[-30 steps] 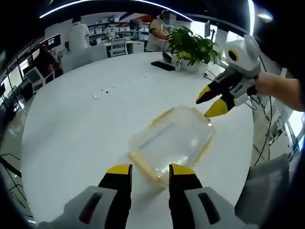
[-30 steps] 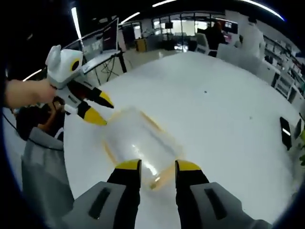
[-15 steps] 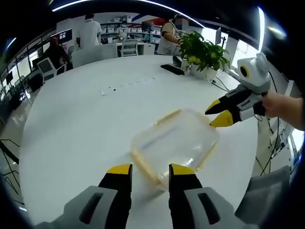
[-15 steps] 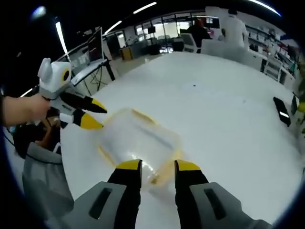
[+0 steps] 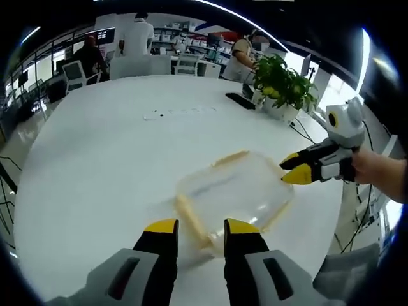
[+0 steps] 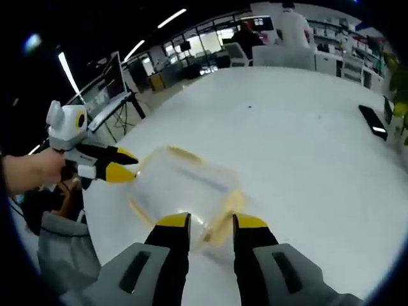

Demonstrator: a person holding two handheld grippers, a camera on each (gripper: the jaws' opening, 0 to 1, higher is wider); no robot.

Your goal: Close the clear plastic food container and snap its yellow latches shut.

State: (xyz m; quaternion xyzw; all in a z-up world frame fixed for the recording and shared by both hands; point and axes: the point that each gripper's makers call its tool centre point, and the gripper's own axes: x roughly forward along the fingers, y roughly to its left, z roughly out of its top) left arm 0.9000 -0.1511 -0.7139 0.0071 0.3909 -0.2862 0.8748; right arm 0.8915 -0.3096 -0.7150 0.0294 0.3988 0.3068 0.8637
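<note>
1. Table (image 5: pixel 95 159): round white top, biggest thing in both views, runs out ahead of both sets of fingers.
2. Container (image 5: pixel 233 191): clear plastic, lid on, lying flat on the table just ahead of the left gripper's (image 5: pixel 201 227) fingertips, slightly toward its right finger. In the right gripper view the container (image 6: pixel 185 185) sits just beyond the right gripper's (image 6: pixel 212 221) tips, reaching off to the left finger's side.
3. Latches: yellow strips along the container edges. One long latch (image 5: pixel 189 213) lies right ahead of the gap between the left gripper's fingers; another (image 5: pixel 231 157) runs along the far edge. In the right gripper view a latch (image 6: pixel 224 213) lies between the tips, leaning toward the right finger. Can't tell whether they are snapped down.
4. Left gripper: fingers apart, nothing between them, tips at the container's near edge; contact unclear. Seen from the right gripper view, it (image 6: pixel 124 164) points at the container's far-left corner, held by a hand (image 6: pixel 29 173).
5. Right gripper: fingers apart, nothing clamped. From the left gripper view, it (image 5: pixel 292 169) comes in from the right, tips at the container's right corner; contact unclear.
6. Plant (image 5: pixel 284 86): potted, green, far beyond the right finger's side.
7. Phone (image 6: pixel 373 122): dark slab, well away to the right.
</note>
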